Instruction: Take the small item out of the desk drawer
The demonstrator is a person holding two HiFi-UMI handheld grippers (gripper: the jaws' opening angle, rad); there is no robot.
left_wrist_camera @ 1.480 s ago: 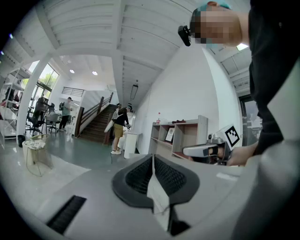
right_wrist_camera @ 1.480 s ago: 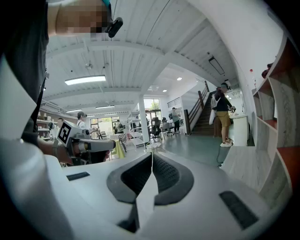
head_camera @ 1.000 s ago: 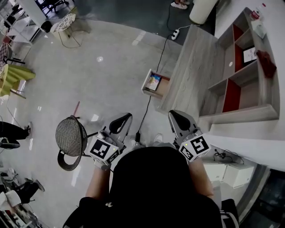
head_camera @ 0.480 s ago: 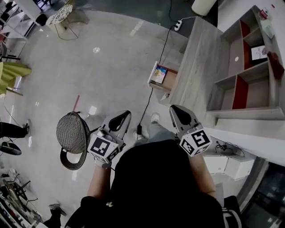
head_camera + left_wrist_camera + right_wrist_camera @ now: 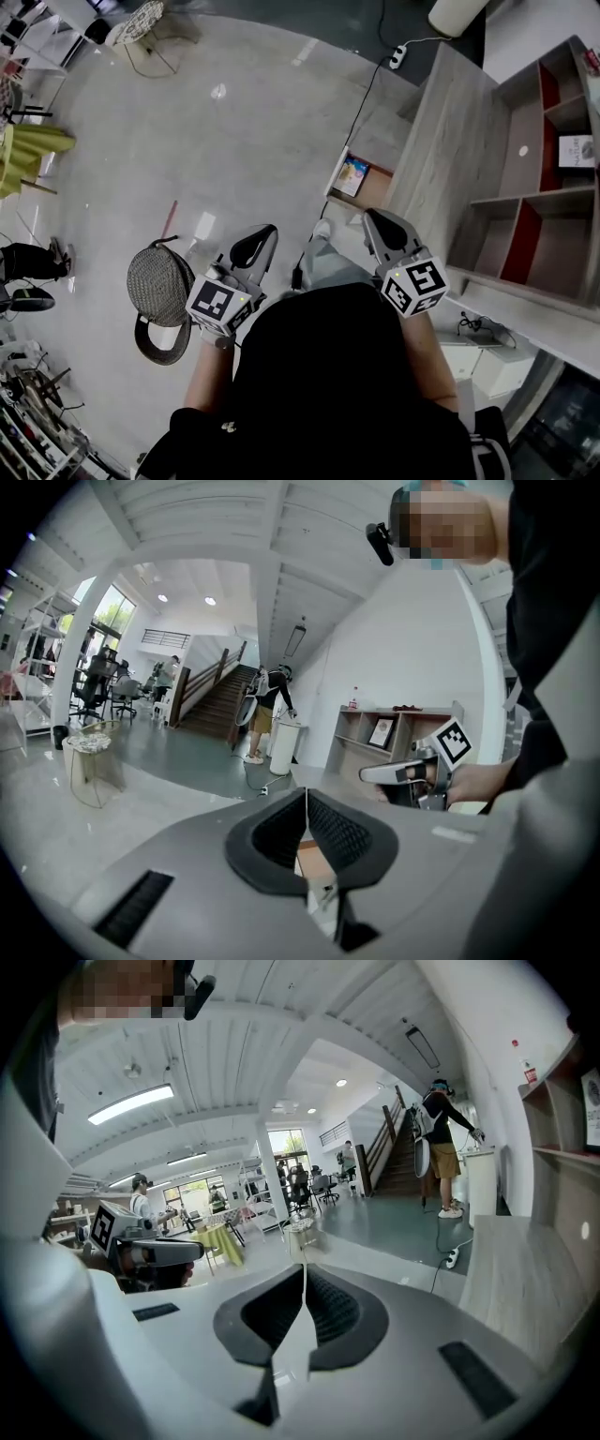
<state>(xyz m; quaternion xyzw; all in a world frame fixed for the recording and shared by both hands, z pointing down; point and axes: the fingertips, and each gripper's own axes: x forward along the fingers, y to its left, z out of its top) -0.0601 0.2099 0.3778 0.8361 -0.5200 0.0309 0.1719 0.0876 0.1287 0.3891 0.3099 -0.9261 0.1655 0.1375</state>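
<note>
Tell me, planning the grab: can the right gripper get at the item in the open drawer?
Probably yes: the drawer stands open, the item lies uncovered, nothing blocks the shut right gripper.

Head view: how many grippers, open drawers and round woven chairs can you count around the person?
Grippers: 2, the left gripper and the right gripper
Drawers: 1, the open drawer
Chairs: 1, the woven chair
Total: 4

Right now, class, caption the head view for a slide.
Shut, empty left gripper and right gripper face the open wooden drawer holding a colourful flat item.
</note>
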